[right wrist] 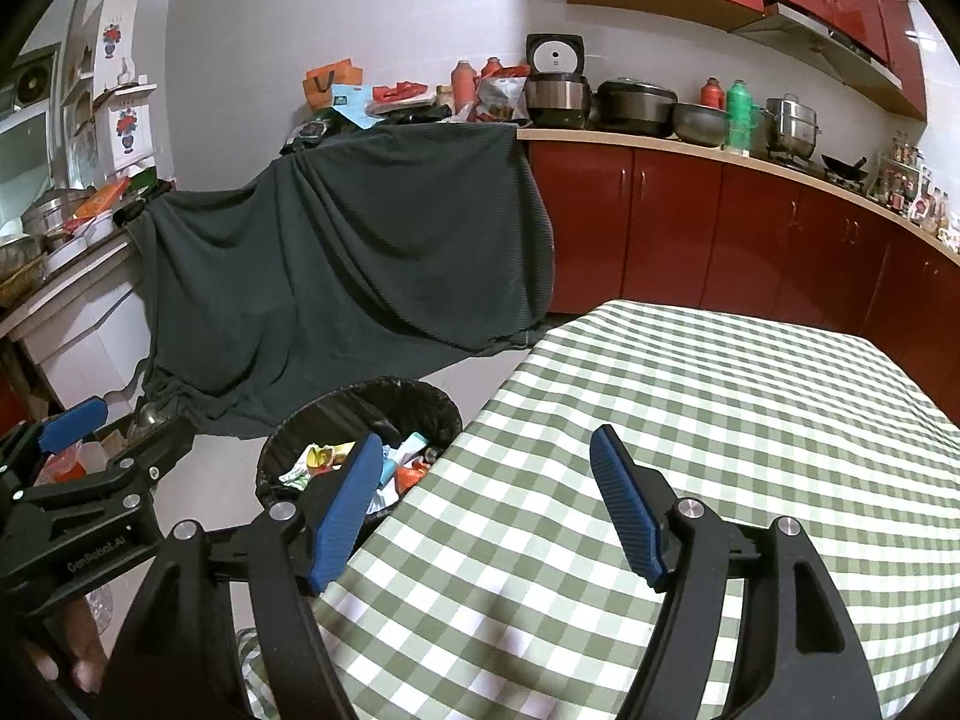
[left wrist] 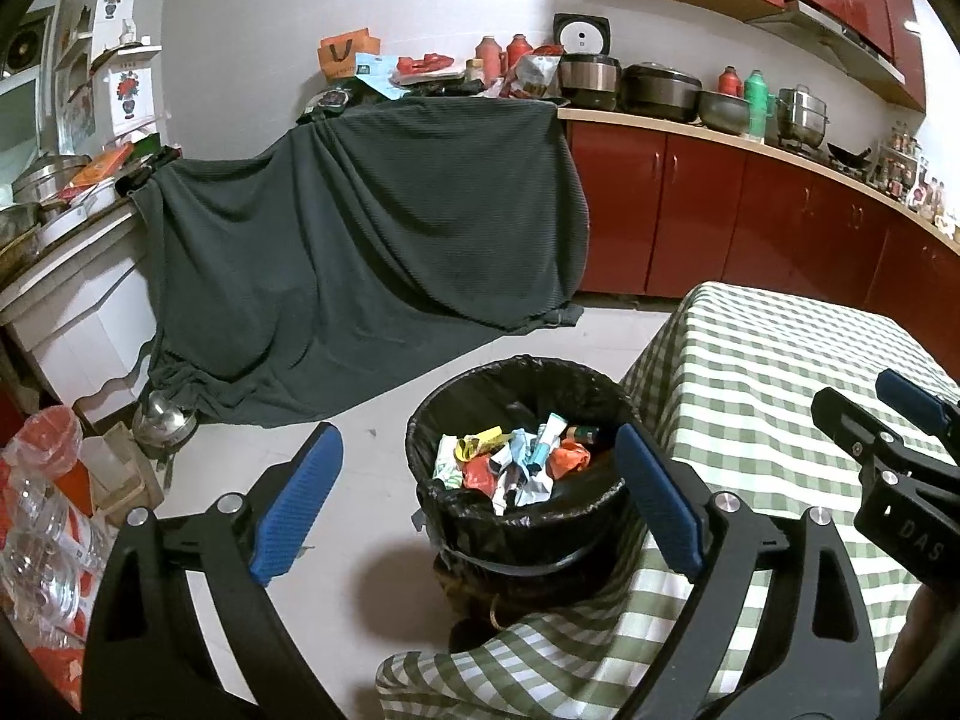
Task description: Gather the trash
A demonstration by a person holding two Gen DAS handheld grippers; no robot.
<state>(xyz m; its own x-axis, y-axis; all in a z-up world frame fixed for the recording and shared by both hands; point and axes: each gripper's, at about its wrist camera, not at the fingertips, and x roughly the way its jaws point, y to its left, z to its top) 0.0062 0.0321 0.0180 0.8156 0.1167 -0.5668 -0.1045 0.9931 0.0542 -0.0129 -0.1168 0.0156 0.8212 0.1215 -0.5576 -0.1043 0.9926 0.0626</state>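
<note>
Both tools empty: left tool (left wrist: 477,501) spread wide over bin (left wrist: 516,420), right tool (right wrist: 486,507) parted above bare desk (right wrist: 720,420); trash (left wrist: 510,459) looks collected.

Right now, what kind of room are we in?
Most likely a home kitchen: red cabinets under a countertop crowded with a rice cooker and pots, and a range hood above the stove.

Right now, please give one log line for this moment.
left gripper: open, empty | right gripper: open, empty | bin: wrappers inside | tablecloth: bare
</note>
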